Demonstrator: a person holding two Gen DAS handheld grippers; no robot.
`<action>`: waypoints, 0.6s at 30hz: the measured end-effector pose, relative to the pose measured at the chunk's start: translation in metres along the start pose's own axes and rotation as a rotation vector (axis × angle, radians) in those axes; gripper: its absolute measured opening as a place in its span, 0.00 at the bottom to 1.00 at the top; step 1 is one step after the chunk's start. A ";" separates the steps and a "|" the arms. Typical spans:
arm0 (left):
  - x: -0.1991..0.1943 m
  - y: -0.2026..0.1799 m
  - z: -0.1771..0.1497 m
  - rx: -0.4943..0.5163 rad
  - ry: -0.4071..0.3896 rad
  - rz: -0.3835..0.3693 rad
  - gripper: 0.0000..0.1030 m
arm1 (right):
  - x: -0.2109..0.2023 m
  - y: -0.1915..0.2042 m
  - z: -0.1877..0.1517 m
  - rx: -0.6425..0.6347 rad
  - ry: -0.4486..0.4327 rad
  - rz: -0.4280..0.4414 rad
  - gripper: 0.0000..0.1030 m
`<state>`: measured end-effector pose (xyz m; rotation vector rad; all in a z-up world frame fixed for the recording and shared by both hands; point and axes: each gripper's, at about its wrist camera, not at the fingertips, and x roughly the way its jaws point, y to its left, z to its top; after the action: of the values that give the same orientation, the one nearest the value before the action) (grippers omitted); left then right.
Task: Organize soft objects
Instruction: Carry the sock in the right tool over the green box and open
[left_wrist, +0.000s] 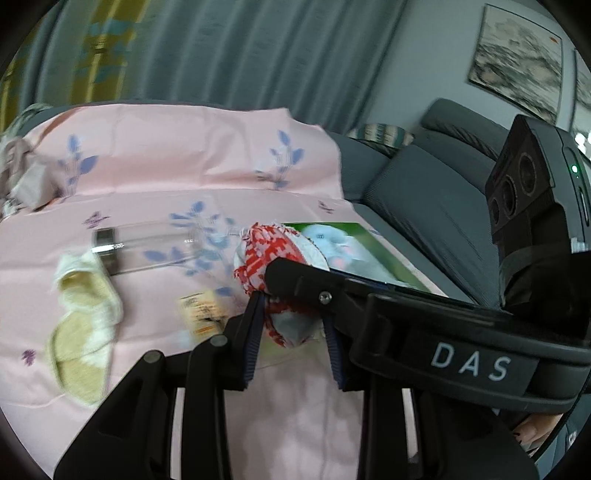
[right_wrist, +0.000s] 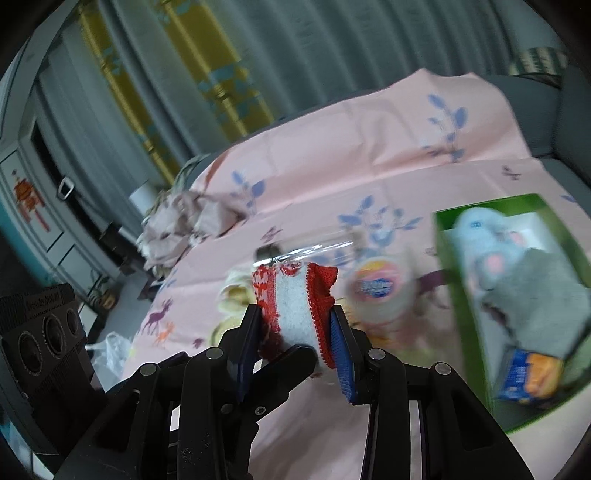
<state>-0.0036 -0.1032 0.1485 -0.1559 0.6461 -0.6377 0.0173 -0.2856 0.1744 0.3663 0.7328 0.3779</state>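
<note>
A folded red-and-white knit sock (left_wrist: 266, 254) hangs above the pink sheet, held from two sides. My left gripper (left_wrist: 293, 314) is shut on its lower part, and one of the right gripper's fingers (left_wrist: 299, 282) crosses over it from the right. In the right wrist view my right gripper (right_wrist: 295, 314) is shut on the same sock (right_wrist: 295, 306), whose white middle and red edges bulge out between the pads. A green box (right_wrist: 447, 258) on the right holds a light blue plush item (right_wrist: 476, 225) and a grey sock (right_wrist: 543, 295). Pale yellow socks (left_wrist: 85, 314) lie on the sheet at the left.
A pink leaf-print sheet (left_wrist: 184, 155) covers a grey sofa (left_wrist: 424, 192). On it lie a clear bottle (left_wrist: 147, 243), a snack packet (left_wrist: 203, 310), a round lidded tub (right_wrist: 376, 284) and a crumpled pink cloth (right_wrist: 184, 225). Curtains hang behind.
</note>
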 end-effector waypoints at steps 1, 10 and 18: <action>0.004 -0.006 0.002 0.005 0.006 -0.013 0.29 | -0.004 -0.007 0.001 0.015 -0.004 -0.011 0.39; 0.059 -0.070 0.012 0.088 0.105 -0.110 0.29 | -0.041 -0.079 0.001 0.179 -0.063 -0.143 0.39; 0.103 -0.114 0.011 0.158 0.197 -0.138 0.29 | -0.059 -0.140 -0.008 0.348 -0.103 -0.200 0.39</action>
<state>0.0094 -0.2561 0.1420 0.0105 0.7761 -0.8413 0.0000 -0.4333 0.1401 0.6297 0.7267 0.0400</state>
